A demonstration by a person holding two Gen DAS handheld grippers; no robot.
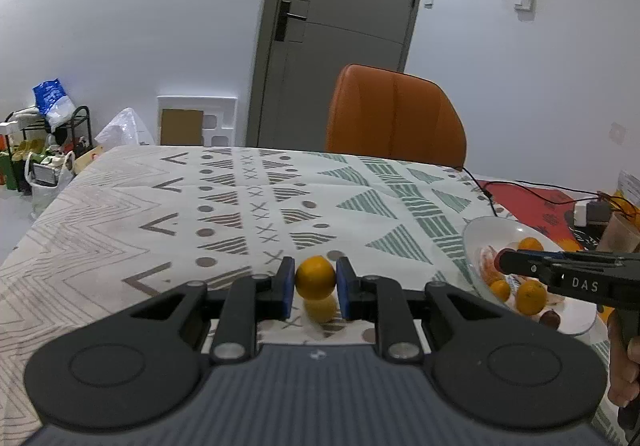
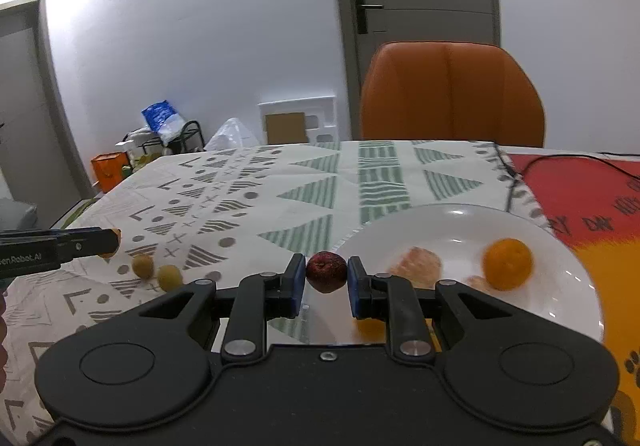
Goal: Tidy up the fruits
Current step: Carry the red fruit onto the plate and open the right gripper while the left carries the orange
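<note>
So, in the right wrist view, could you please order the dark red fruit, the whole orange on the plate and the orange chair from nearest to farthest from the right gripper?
1. Dark red fruit: held between the right gripper fingers.
2. Whole orange: right of the gripper, on the white plate.
3. Orange chair: beyond the table's far edge, right of centre.

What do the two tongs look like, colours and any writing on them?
Both look the same: the left tongs and right tongs have black linkage arms with silver pivot bolts, round black housings on either side, blue pads on the fingers and a ribbed dark grey body. Seen side-on, the right one reads "DAS" in white; the left one's side lettering ends in "Robot.AI". No sleeves or cables show on them.
</note>
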